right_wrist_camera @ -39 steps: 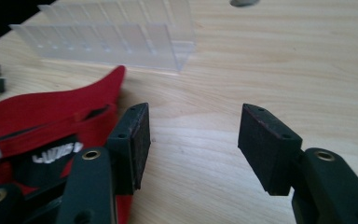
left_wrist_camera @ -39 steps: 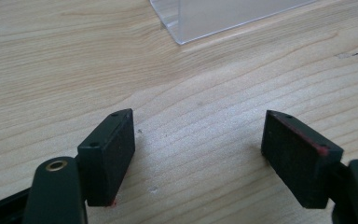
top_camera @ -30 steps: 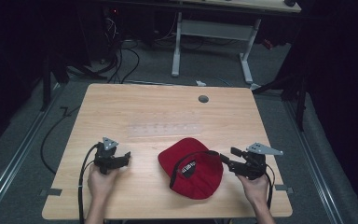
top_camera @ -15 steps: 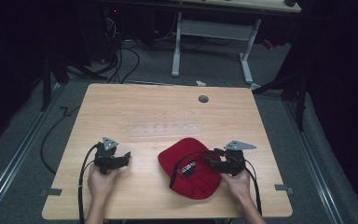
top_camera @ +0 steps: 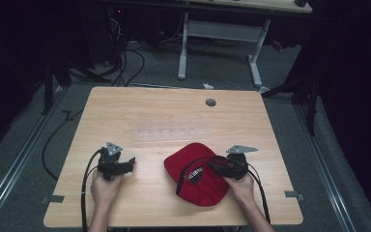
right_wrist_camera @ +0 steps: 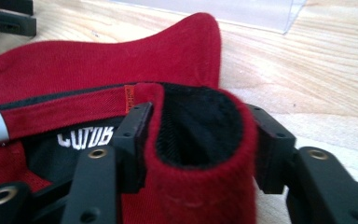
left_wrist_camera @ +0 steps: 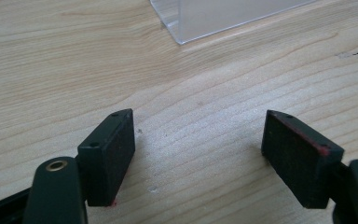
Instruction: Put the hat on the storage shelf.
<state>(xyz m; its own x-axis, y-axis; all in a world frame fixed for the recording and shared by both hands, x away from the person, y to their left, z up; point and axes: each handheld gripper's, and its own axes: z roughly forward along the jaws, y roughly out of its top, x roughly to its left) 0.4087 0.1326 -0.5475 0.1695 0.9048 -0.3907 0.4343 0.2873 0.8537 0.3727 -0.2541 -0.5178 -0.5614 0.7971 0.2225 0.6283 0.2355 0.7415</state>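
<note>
The wooden table [top_camera: 140, 116] is the biggest thing here, and every place below is given from it. On its near half, a little right of the middle, lies the red cap [top_camera: 193, 164], with its open side turned up so that the black inner band and a label with white letters are visible. A flat clear plastic sheet [top_camera: 169, 134] lies near the middle of the table, just behind the cap. A small grey round plug [top_camera: 210, 102] sits near the far edge of the table.

The right gripper [top_camera: 221, 169] is at the right edge of the cap, above the near right part of the table. In the right gripper view its 2 jaws are closed on a folded red strap [right_wrist_camera: 200, 154] of the cap [right_wrist_camera: 98, 60], 1 jaw on each side of the fold, and both touch the cloth.

The left gripper [top_camera: 130, 164] rests on the near left part of the table, well apart from the cap. Its 2 jaws stand wide open over bare wood [left_wrist_camera: 191, 93] and hold nothing
</note>
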